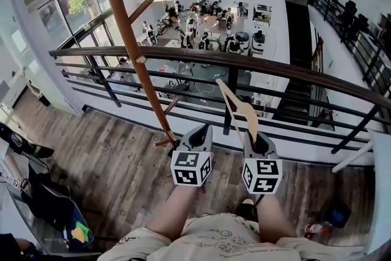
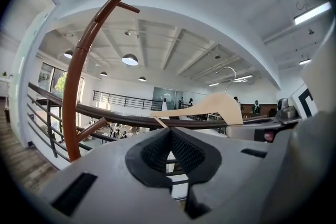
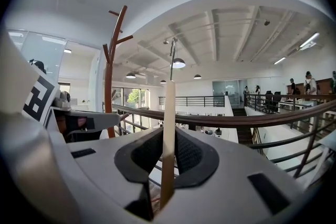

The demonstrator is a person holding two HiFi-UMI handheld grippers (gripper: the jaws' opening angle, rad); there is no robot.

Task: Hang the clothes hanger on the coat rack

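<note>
The wooden hanger (image 3: 168, 128) is gripped by the jaws of the right gripper (image 1: 257, 139), apart from the coat rack (image 1: 130, 46); the jaws of the left gripper (image 1: 197, 135) are closed on nothing

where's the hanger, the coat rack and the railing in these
hanger (image 3: 168, 113): right gripper view, on its pale wooden body, seen edge-on
coat rack (image 1: 130, 40): head view, on its brown pole
railing (image 1: 287, 69): head view, on its dark top rail

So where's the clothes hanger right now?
The clothes hanger sits right of centre in the head view, clamped in the right gripper before the railing, with the coat rack to its left.
</note>
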